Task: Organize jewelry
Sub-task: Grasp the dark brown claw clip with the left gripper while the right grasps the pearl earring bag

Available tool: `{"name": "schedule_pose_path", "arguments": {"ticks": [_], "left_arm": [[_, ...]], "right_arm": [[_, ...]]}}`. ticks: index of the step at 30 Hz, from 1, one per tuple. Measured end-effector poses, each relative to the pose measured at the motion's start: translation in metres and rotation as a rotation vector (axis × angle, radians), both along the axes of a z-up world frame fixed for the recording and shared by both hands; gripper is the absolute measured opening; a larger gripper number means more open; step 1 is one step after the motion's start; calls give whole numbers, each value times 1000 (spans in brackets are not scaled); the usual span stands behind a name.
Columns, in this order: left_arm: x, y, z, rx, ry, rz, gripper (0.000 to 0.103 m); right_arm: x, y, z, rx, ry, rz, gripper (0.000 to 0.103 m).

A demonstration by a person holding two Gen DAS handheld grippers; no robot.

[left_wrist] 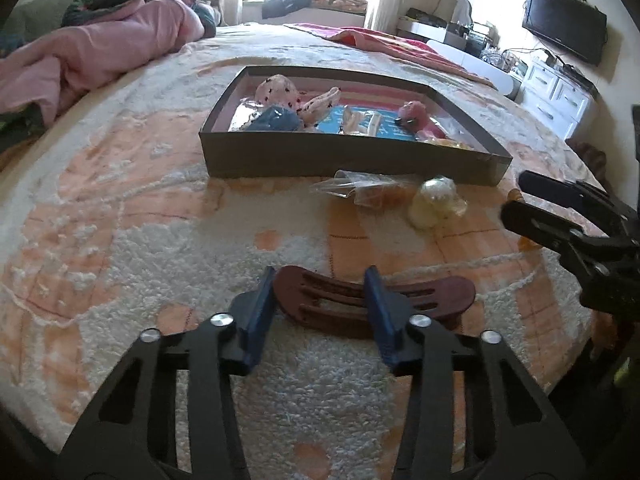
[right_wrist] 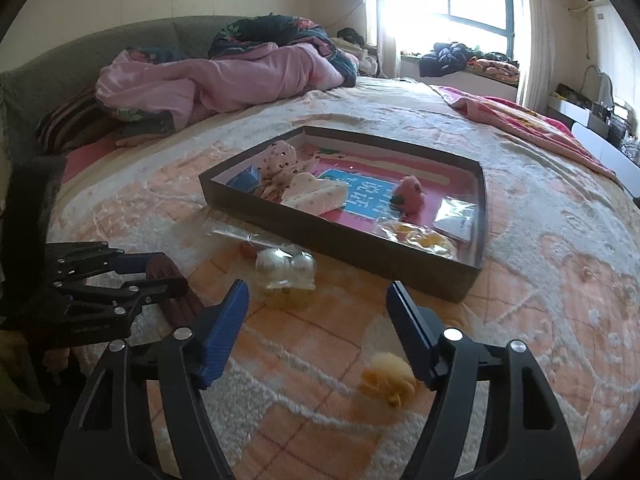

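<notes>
Hair clip [left_wrist: 372,300], dark red, lies on the bed [left_wrist: 120,220] between my left claw's [left_wrist: 320,300] spread, unclosed fingers. Closing off-centre could tip it into the fluffy blanket. My right claw [right_wrist: 316,316] hangs open, empty. The box [left_wrist: 352,160] at 12 o'clock has a low wall; open room lies between.

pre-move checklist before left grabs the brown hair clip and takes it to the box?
1. Left gripper open, straddling the brown hair clip: ok.
2. Fingers touching the clip: cannot tell.
3. Clip lying flat on the blanket, nothing on top: ok.
4. Right gripper open, empty, off to the side: ok.
5. Path to the box: not ok, plastic bag and pearl clip lie in front of the wall.
6. Free floor inside the box: ok.
</notes>
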State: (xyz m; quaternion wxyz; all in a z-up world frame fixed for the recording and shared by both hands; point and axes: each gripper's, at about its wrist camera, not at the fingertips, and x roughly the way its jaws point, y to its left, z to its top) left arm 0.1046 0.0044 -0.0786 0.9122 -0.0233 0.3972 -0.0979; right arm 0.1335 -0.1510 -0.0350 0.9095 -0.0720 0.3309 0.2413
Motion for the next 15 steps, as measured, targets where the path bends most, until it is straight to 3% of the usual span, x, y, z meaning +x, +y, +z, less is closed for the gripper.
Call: {"name": "schedule_pose_path", "arguments": {"ticks": [6,15], "left_arm": [[0,14,6,-69,9,12,17],[1,27,1,-194,69,5,17]], "right_arm": [[19,12,-9,-28,49,36,62],[46,30,-24,14,194,128,45]]}}
